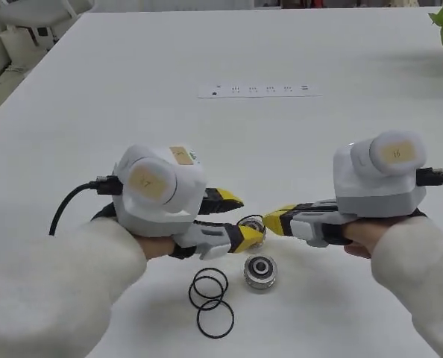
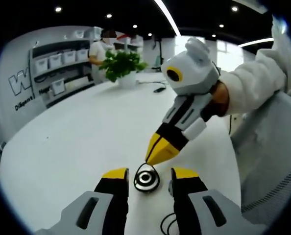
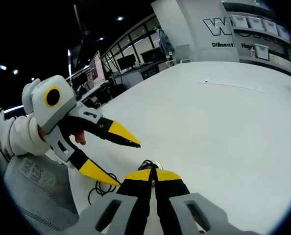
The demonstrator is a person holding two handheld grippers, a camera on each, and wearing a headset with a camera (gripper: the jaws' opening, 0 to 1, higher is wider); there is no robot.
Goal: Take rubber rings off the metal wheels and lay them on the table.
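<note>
Flanking metal wheel (image 2: 146, 179): left hand-held gripper (image 2: 150, 172)

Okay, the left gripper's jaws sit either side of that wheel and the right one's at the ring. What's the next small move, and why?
Probably close the left gripper on the metal wheel. Its jaws straddle the wheel, open and not touching it, while the right gripper looks shut on the rubber ring. Pulling now would likely drag the unheld wheel along.

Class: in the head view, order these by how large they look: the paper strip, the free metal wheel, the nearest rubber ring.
Largest: the paper strip, longest though farthest away.
Then the nearest rubber ring and the free metal wheel: too alike to rank.
</note>
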